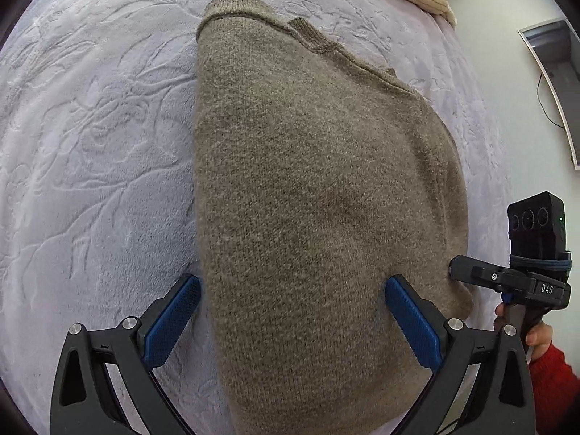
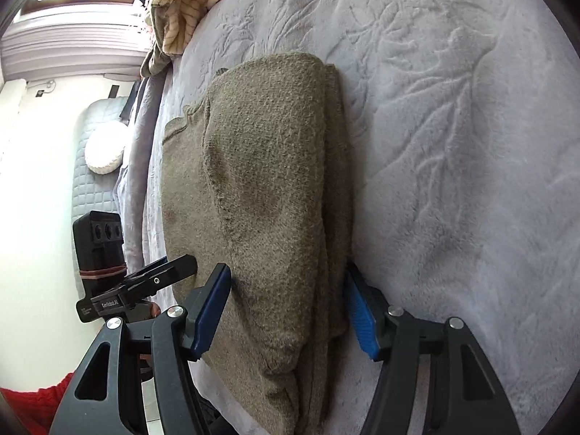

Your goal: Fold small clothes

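The left gripper (image 1: 291, 317) and right gripper (image 2: 286, 311) are both seen with fingers spread wide, nothing pinched, each straddling the near end of the folded sweater (image 1: 311, 188). The sweater is laid flat on the bed (image 1: 90, 145), along its edge. A striped garment (image 2: 181, 7) is heaped at the far corner.

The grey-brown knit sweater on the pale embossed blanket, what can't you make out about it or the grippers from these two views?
- Grey-brown knit sweater: near end cut off by the bottom edge in both wrist views.
- Its sleeves: hidden inside the fold; only stacked layers show along one side.
- Left gripper: whether the fingers press into the knit cannot be told.
- Right gripper: one blue pad is partly hidden by the sweater's edge.
- Cream striped garment: cut off at the top edge.
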A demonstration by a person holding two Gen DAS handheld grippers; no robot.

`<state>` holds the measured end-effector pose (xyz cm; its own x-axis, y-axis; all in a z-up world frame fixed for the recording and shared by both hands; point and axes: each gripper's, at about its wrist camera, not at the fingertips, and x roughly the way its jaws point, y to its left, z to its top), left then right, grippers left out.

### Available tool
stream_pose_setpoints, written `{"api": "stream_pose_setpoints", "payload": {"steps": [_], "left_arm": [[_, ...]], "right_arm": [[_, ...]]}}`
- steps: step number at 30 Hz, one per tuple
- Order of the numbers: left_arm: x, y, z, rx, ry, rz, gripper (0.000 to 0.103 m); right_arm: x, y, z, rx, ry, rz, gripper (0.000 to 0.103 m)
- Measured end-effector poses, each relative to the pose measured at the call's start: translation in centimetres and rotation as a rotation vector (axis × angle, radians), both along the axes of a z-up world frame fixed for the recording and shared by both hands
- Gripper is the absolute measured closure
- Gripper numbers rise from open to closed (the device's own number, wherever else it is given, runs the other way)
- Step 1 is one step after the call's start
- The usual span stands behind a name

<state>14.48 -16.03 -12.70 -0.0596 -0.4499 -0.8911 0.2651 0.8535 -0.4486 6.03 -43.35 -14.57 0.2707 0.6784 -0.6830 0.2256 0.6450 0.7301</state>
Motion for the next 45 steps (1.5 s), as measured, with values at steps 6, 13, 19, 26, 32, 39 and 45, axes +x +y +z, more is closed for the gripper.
{"api": "stream_pose_setpoints", "payload": {"steps": [6, 13, 19, 26, 32, 39, 45], "left_arm": [[0.9, -1.3, -0.5, -0.013, -0.019, -0.008, 0.001], [0.9, -2.4, -0.5, -0.015, -0.042, -0.019, 0.014], [-0.4, -1.3, 2.8, -0.009, -0.119, -0.048, 0.053], [-1.5, -0.8, 5.9, -0.026, -0.147, -0.082, 0.058], [-3.4, 0.7, 8.4, -0.029, -0.154, -0.077, 0.058], [-7.0, 4.0, 11.6, -0.023, -0.183, -0.077, 0.058], [-9.5, 9.2, 12.3, -0.044, -0.168, -0.046, 0.058]], "right_arm": [[2.0, 1.3, -1.1, 0.04, -0.011, 0.033, 0.032], [1.8, 0.8, -2.1, 0.084, 0.033, -0.044, 0.044], [0.7, 0.5, -0.8, 0.162, 0.02, -0.113, 0.069], [-0.3, 1.9, 1.6, 0.269, -0.004, -0.148, 0.07], [-2.2, 3.0, 3.6, 0.304, -0.004, -0.147, 0.07], [-5.2, 6.6, 6.4, 0.311, -0.017, -0.138, 0.07], [-7.2, 12.1, 7.5, 0.32, -0.035, -0.122, 0.07]]}}
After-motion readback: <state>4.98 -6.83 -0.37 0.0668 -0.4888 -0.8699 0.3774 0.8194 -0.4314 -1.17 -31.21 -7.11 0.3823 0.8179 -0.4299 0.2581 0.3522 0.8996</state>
